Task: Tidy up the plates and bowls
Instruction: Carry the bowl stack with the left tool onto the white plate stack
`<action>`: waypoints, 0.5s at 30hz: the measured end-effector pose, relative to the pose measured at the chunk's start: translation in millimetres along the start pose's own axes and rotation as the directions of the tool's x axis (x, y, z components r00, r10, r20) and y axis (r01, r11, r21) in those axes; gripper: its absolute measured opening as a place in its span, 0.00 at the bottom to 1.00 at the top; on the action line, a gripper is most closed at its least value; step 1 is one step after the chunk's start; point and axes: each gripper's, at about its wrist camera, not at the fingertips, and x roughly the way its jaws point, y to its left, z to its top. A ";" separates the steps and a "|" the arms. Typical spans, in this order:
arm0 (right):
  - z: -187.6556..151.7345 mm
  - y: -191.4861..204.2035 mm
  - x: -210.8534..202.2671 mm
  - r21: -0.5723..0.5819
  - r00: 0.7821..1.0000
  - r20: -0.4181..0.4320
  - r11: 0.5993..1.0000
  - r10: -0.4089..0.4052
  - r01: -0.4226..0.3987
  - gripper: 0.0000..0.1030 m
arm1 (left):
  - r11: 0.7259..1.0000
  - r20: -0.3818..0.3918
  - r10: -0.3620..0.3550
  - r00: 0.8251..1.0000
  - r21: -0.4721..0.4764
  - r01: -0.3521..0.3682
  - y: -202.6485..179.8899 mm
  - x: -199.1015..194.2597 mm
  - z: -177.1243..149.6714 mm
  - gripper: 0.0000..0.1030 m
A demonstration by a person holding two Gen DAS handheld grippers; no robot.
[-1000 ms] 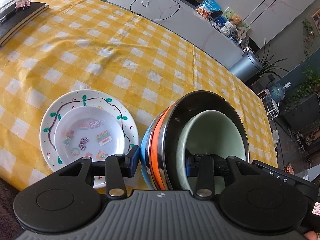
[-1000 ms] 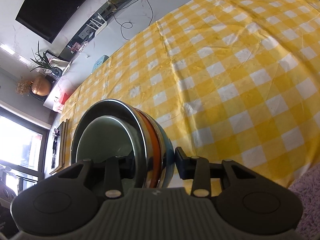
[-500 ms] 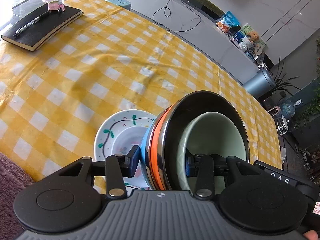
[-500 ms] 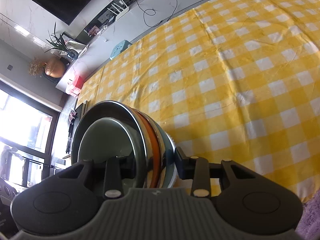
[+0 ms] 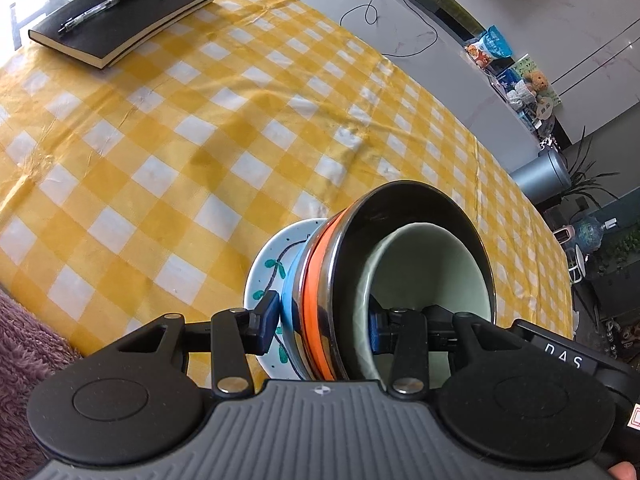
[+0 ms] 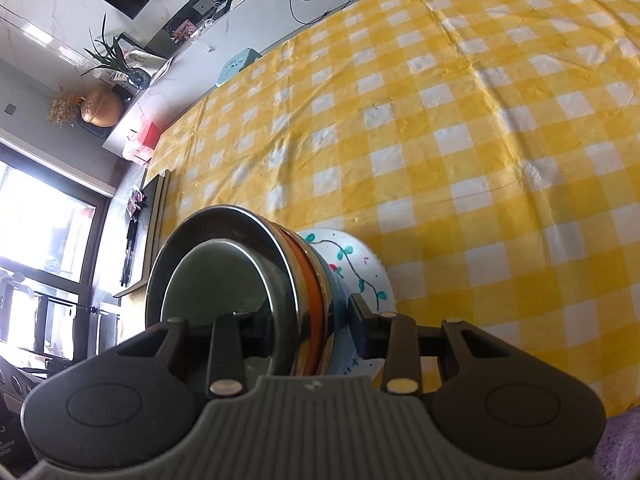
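1. Spreading across both views, the table (image 5: pixel 200 128) is wearing a yellow-and-white checked cloth, and is carrying a black notebook (image 5: pixel 120 12) at its far corner.
2. Sitting near the table's front edge, the painted plate (image 6: pixel 352 260) is showing beneath the bowls.
3. Hanging tilted over that plate, the bowl stack (image 5: pixel 400 264) is nesting a green bowl inside a steel one.
4. Gripping the stack's rims from opposite sides, the left hand-held gripper (image 5: pixel 322 320) and right hand-held gripper (image 6: pixel 306 324) are both clamping it.
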 end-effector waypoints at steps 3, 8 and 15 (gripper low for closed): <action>0.7 -0.9 0.5 0.002 1.000 -0.003 1.000 -0.009 0.009 0.35 | 1.000 -0.001 -0.005 1.000 0.003 0.005 -0.3 0.5 0.0 0.46; 1.7 -0.2 -2.2 0.005 1.000 -0.004 1.000 -0.023 0.023 0.35 | 1.000 -0.012 -0.003 1.000 0.001 0.003 -1.1 1.6 -0.2 0.46; 1.3 -2.6 -3.1 0.011 1.000 0.003 1.000 0.007 -0.007 0.38 | 1.000 0.007 0.013 1.000 0.019 -0.013 -3.9 4.1 -0.1 0.47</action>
